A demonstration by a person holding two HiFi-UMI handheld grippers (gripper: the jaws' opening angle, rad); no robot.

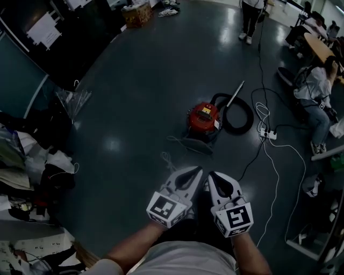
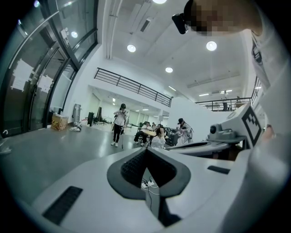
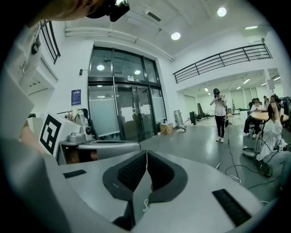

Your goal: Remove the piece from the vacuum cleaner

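The red vacuum cleaner (image 1: pixel 203 118) stands on the dark floor a good way ahead of me. Its black hose (image 1: pixel 239 114) loops to its right, and a silver wand (image 1: pixel 235 94) lies across the loop. A grey floor nozzle (image 1: pixel 192 144) rests just in front of the red body. Both grippers are held close to my body, well short of the machine. My left gripper (image 1: pixel 194 171) (image 2: pixel 146 150) is shut with nothing in it. Beside it, my right gripper (image 1: pixel 213 176) (image 3: pixel 147 153) is shut and empty too.
A white power strip (image 1: pixel 267 133) and trailing cables (image 1: pixel 277 172) lie right of the vacuum. A seated person (image 1: pixel 316 91) and a table (image 1: pixel 318 47) are at the right; another person (image 1: pixel 250 16) stands far ahead. Clutter (image 1: pixel 32 161) fills the left side, and a box (image 1: pixel 137 14) sits far left.
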